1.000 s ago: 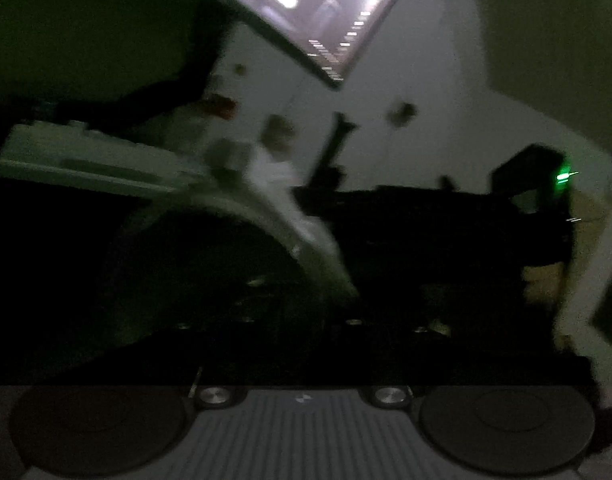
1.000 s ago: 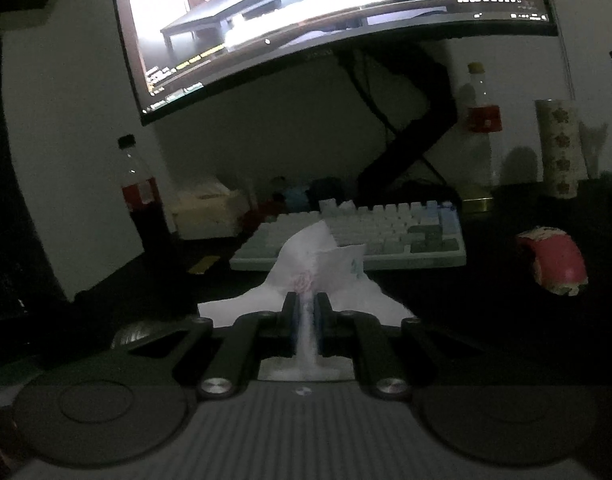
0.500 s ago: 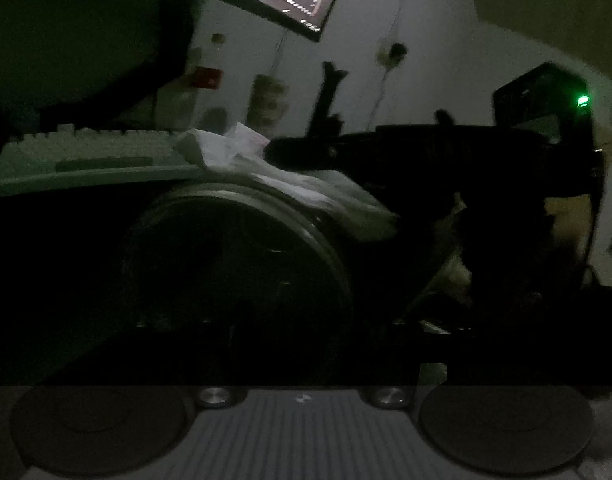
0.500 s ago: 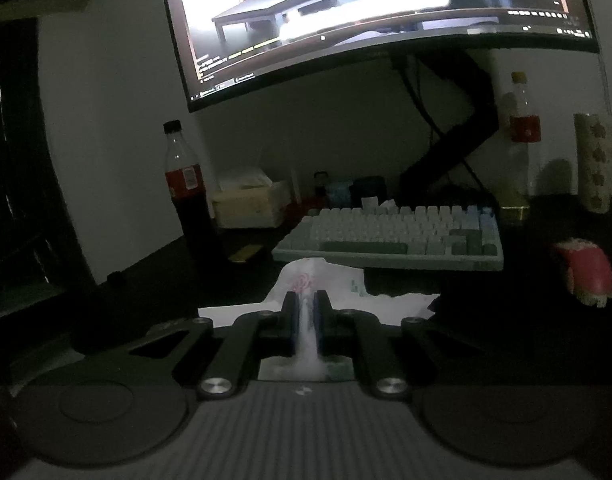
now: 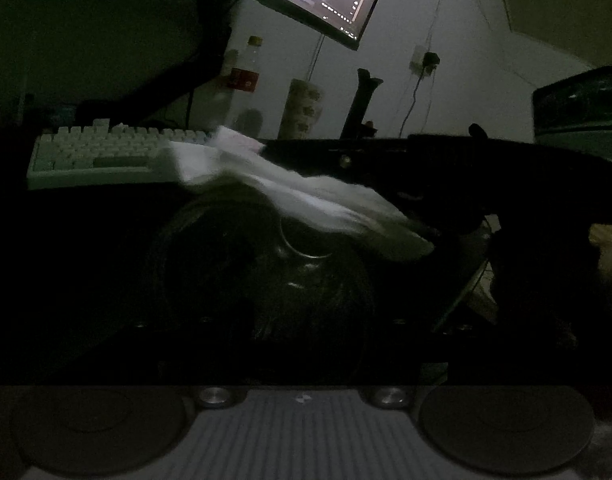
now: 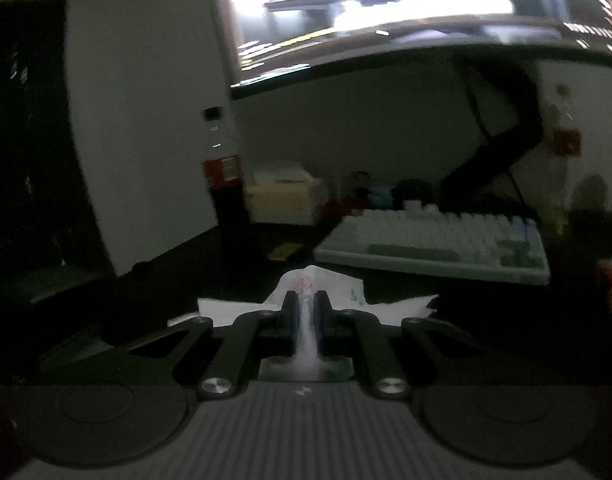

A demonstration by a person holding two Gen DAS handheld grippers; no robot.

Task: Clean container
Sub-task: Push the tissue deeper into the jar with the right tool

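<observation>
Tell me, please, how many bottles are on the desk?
2. One dark cola bottle stands left of the keyboard; a clear one with a red label stands behind its right end. Darkness may hide others.

Left gripper (image 5: 261,304) jaws wider apart

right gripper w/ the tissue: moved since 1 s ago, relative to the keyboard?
Yes. The right gripper, shut on the tissue, has shifted left: the keyboard was straight ahead of its fingers earlier and now lies off to their right.
</observation>
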